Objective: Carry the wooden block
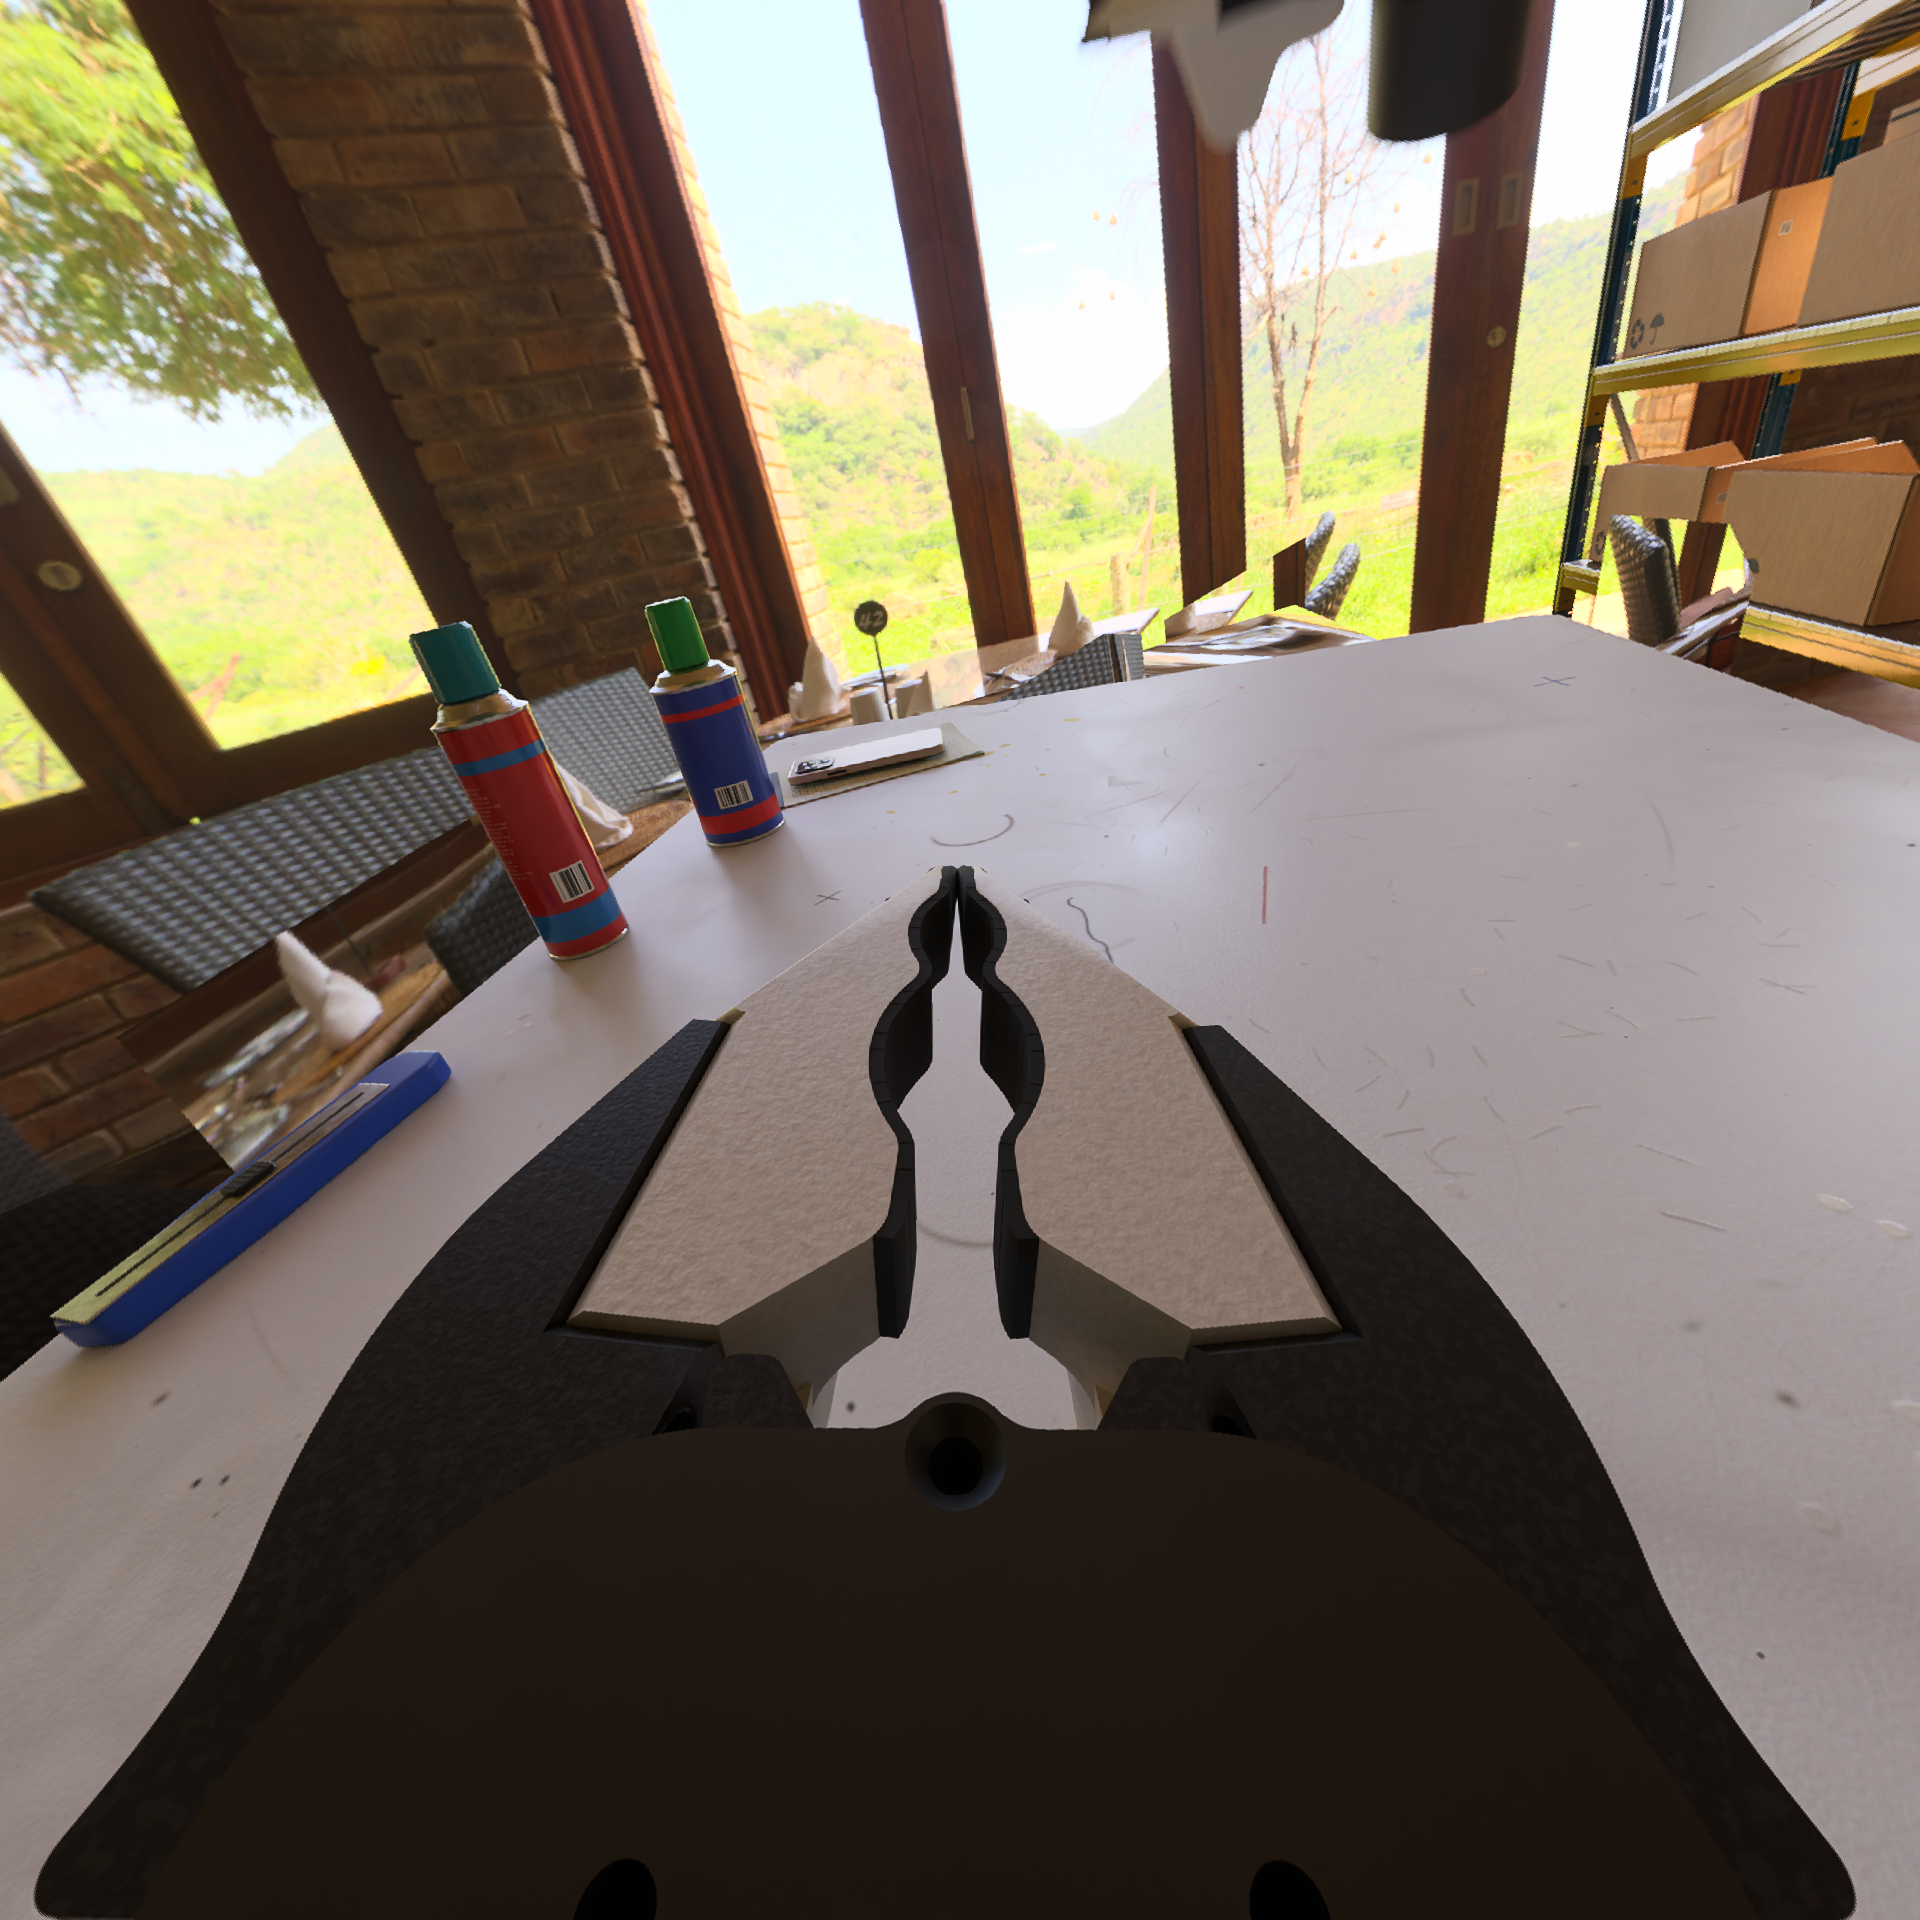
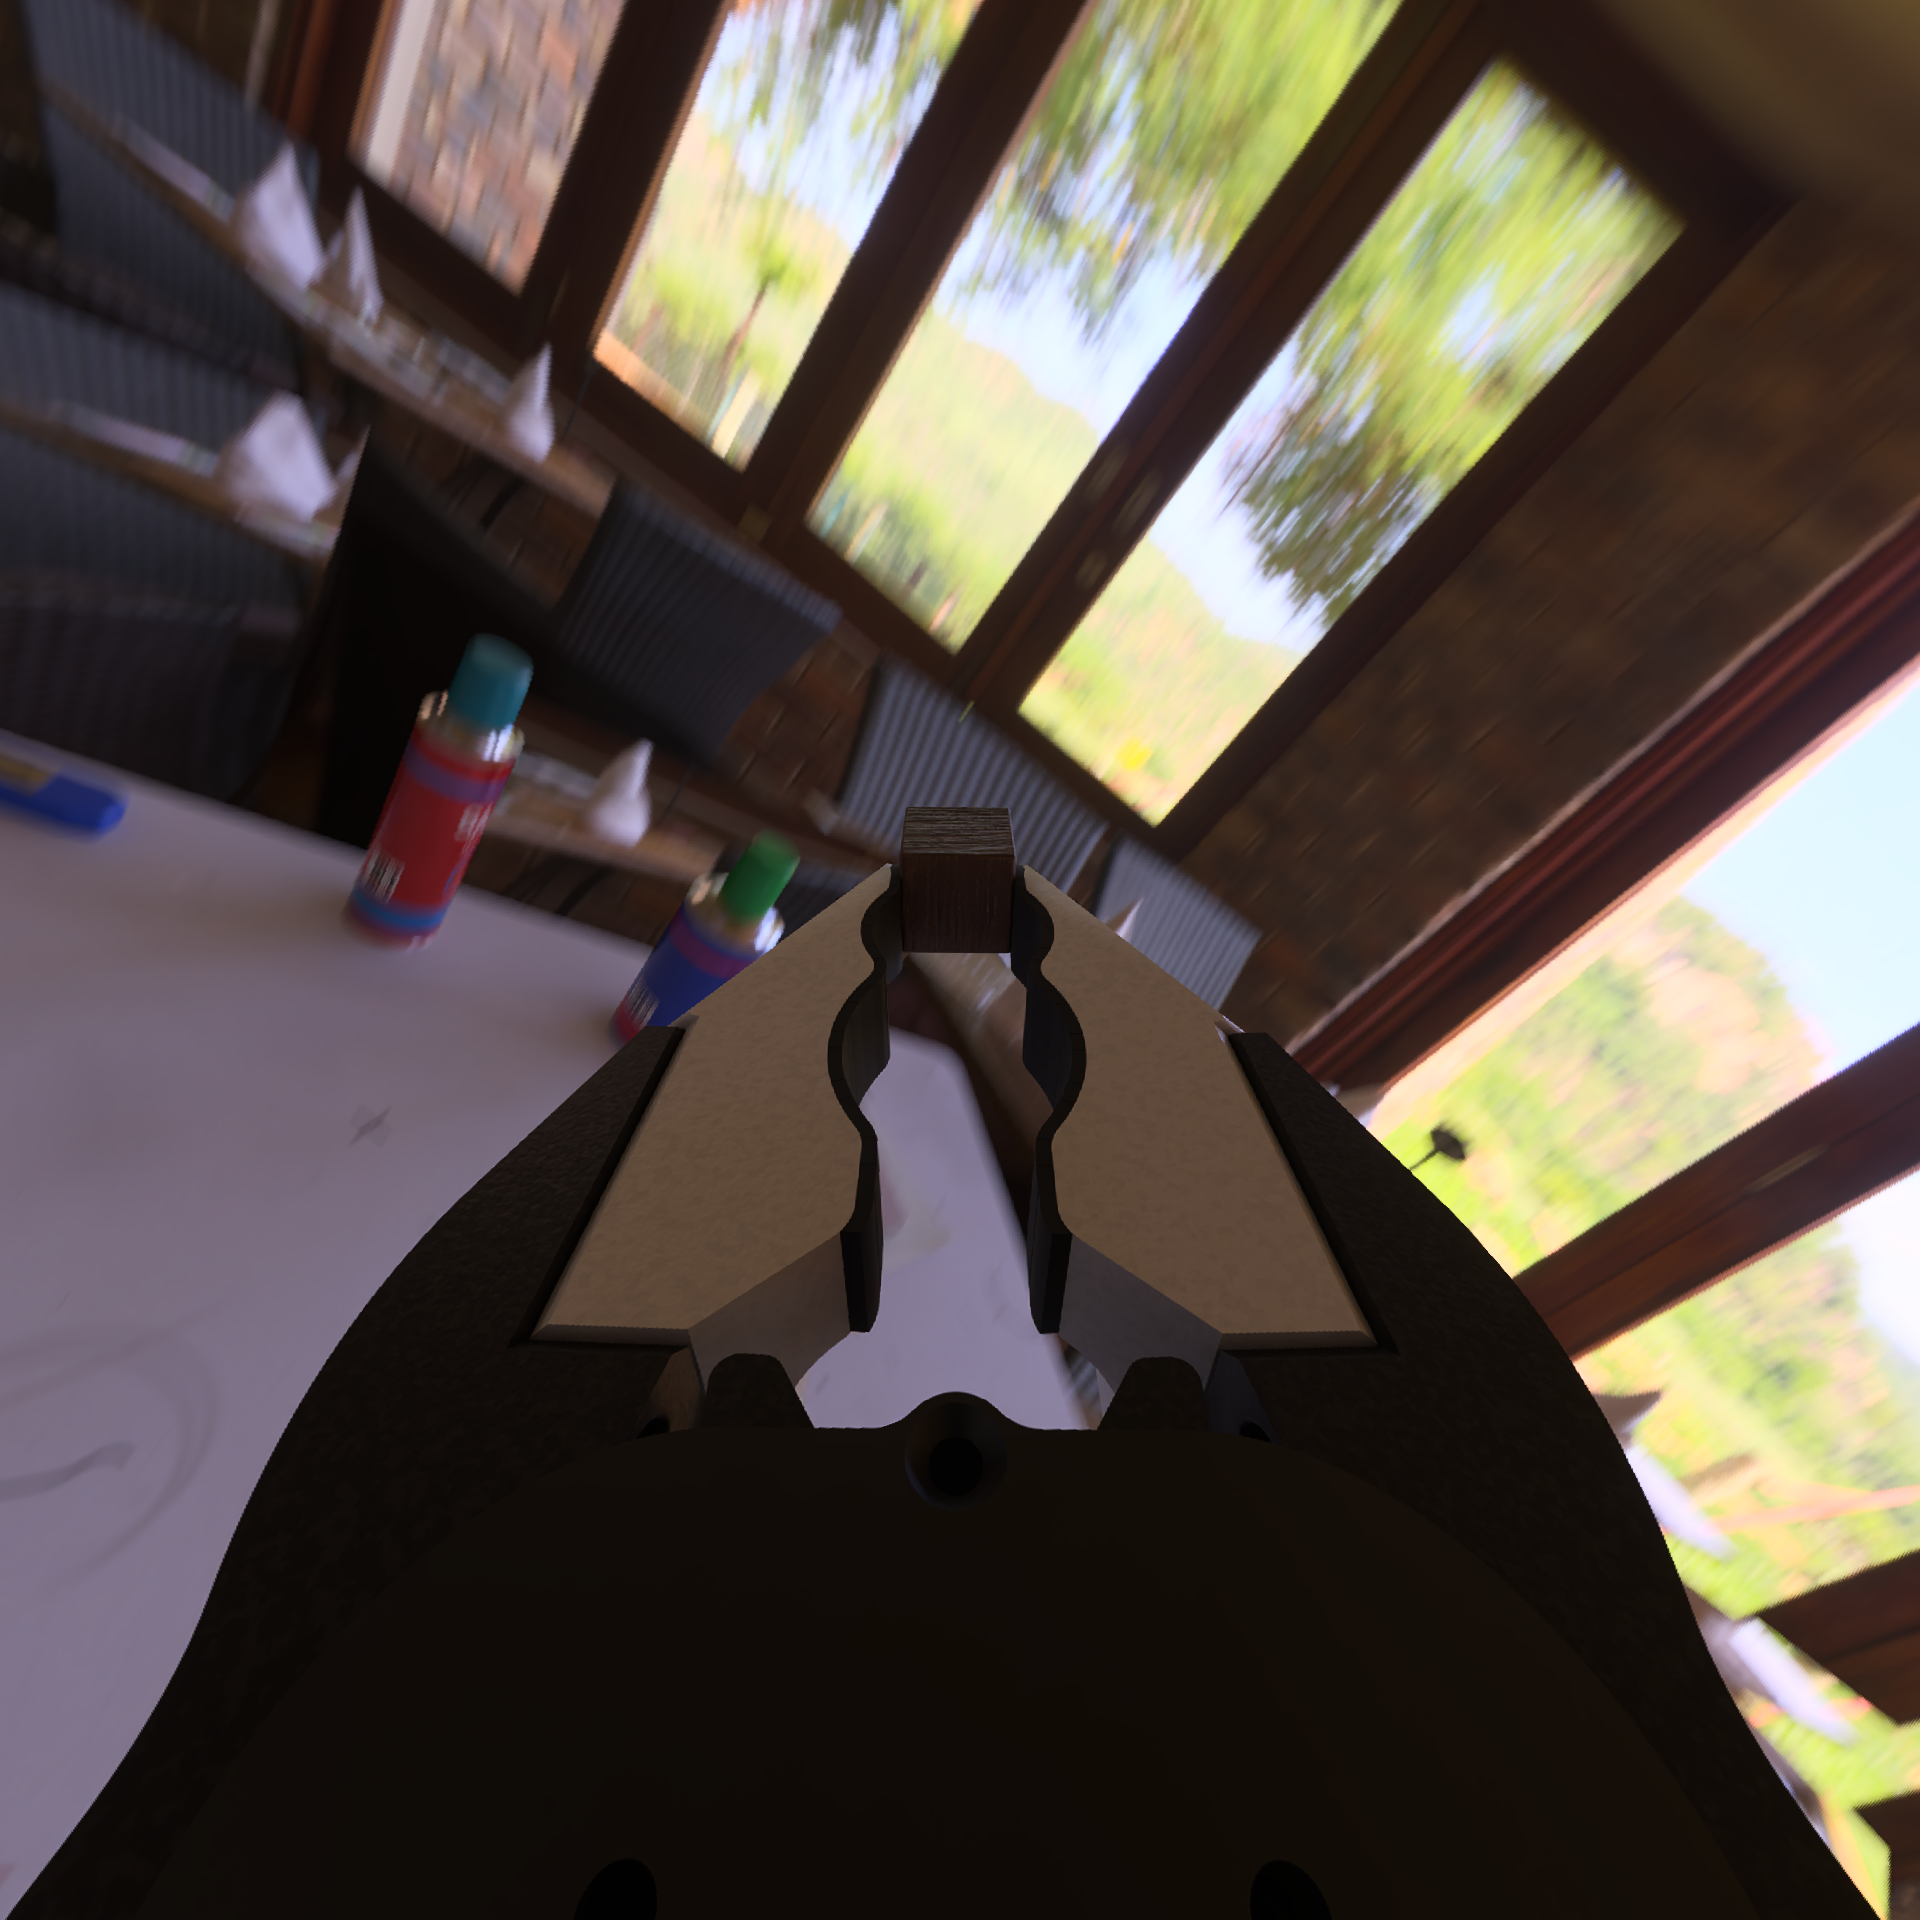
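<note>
The wooden block [image 2: 956, 881] is a small dark brown cube. My right gripper [image 2: 956, 896] is shut on it at the fingertips and holds it tilted, well above the white table [image 2: 208, 1091]. My left gripper [image 1: 956, 875] is shut and empty, its tips low over the white table [image 1: 1455, 935]. The block does not show in the left wrist view. Part of the right gripper [image 1: 1247, 62] shows high at the top edge of the left wrist view, blurred.
A red spray can [image 1: 525, 800] and a blue spray can [image 1: 712, 732] stand at the table's left edge; both also show in the right wrist view [image 2: 442, 800] [image 2: 707, 940]. A blue utility knife [image 1: 255, 1195] lies front left. A phone [image 1: 868, 753] lies on a mat. Shelves with cardboard boxes [image 1: 1787, 312] stand right.
</note>
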`<state>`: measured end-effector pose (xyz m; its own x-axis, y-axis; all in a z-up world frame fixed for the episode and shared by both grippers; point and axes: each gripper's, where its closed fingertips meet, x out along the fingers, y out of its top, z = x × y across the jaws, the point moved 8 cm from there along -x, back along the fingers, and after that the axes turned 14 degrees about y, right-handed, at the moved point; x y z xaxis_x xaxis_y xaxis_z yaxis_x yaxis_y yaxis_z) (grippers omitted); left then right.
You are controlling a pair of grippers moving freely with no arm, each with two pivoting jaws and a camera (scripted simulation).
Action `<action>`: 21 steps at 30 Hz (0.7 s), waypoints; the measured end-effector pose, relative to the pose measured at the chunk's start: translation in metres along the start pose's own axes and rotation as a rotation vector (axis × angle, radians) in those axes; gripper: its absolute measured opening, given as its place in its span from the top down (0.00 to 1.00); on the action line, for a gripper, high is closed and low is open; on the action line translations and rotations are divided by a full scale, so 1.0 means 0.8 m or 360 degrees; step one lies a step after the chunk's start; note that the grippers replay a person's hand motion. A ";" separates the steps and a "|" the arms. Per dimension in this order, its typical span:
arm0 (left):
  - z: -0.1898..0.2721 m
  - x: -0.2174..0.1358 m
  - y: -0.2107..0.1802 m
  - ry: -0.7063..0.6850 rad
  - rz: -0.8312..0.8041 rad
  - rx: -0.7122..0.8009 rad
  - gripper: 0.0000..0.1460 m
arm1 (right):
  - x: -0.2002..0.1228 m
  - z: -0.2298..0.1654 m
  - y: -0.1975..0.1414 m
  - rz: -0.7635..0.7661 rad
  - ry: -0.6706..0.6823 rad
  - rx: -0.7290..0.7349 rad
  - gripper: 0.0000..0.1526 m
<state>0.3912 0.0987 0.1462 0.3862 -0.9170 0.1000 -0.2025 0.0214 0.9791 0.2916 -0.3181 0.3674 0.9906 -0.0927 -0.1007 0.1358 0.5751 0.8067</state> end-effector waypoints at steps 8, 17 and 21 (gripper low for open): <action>0.006 0.003 -0.007 -0.0036 -0.0049 0.0029 1.00 | 0.120 -0.028 -0.193 -0.1253 0.0816 0.0656 0.87; 0.006 0.007 -0.018 -0.0055 -0.0115 0.0070 1.00 | 0.223 -0.039 -0.212 -0.2136 0.1248 0.0722 0.87; -0.001 0.008 -0.025 -0.0061 -0.0151 0.0011 1.00 | 0.244 -0.052 -0.229 -0.2262 0.1475 0.0731 0.87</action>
<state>0.3981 0.0929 0.1276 0.3691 -0.9294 -0.0002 -0.1730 -0.0689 0.9825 0.4611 -0.4075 0.1760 -0.1765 0.2718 -0.9460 0.9726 0.1961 -0.1251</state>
